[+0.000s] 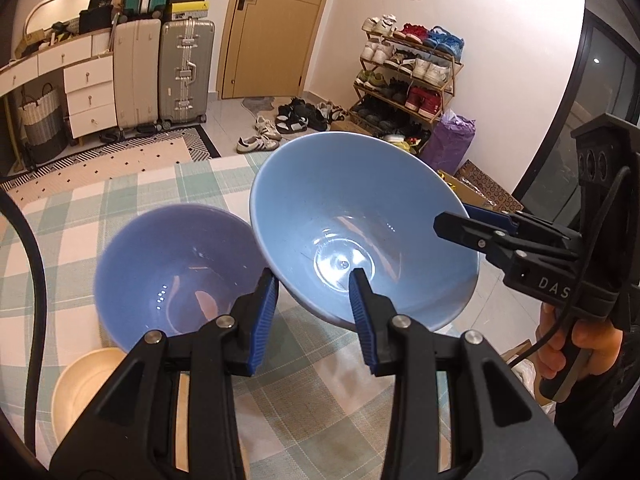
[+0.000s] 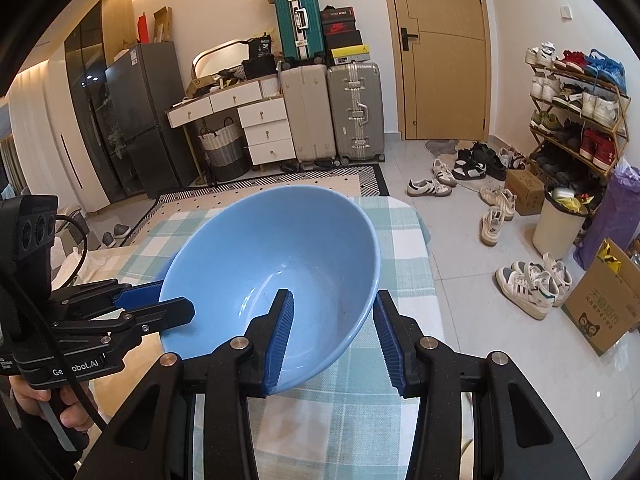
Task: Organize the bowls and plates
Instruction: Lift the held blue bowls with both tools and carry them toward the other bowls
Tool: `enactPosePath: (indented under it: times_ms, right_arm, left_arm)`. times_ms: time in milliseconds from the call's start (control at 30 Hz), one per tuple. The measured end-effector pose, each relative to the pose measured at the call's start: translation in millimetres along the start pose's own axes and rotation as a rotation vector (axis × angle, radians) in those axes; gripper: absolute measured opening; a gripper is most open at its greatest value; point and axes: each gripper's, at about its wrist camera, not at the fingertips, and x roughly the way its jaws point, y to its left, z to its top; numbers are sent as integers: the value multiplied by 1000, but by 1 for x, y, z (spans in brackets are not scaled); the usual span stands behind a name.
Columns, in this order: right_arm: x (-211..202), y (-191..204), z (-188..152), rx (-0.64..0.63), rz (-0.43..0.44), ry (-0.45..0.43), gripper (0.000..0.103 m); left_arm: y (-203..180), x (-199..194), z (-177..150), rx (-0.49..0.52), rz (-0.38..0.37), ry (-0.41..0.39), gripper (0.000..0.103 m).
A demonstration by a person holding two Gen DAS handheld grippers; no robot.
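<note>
While the big blue bowl hangs tilted over the bench, both the left gripper and right gripper pinch its rim; lower it gently into the purple bowl.

I read "DAS" on the right black handheld gripper and "robot.AI" on the left black handheld gripper.

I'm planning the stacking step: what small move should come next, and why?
Probably level the light blue bowl and ease it toward the purple bowl: it is tilted, with the left tongs and right tongs both straddling its rim, beside that upright bowl.
</note>
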Motion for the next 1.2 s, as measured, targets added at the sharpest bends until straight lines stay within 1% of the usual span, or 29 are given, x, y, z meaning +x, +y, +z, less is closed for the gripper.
enactPosePath:
  times_ms: [333,667,933,1200]
  right_arm:
    - [-9,34,17,-30,43,-41,43]
    - [7,70,33,-61,91,-49,43]
    - [25,93,40,-88,123,-43,43]
    - [51,104,37,-99,147,-16,43]
  left_arm:
    - [15,-58,6,-8,48,-65,33]
    - [45,-101,8,-48,111,-99,33]
    - [64,-113,8,-69,156,-107,33]
    - [80,-106,7,-94,201,-94,33]
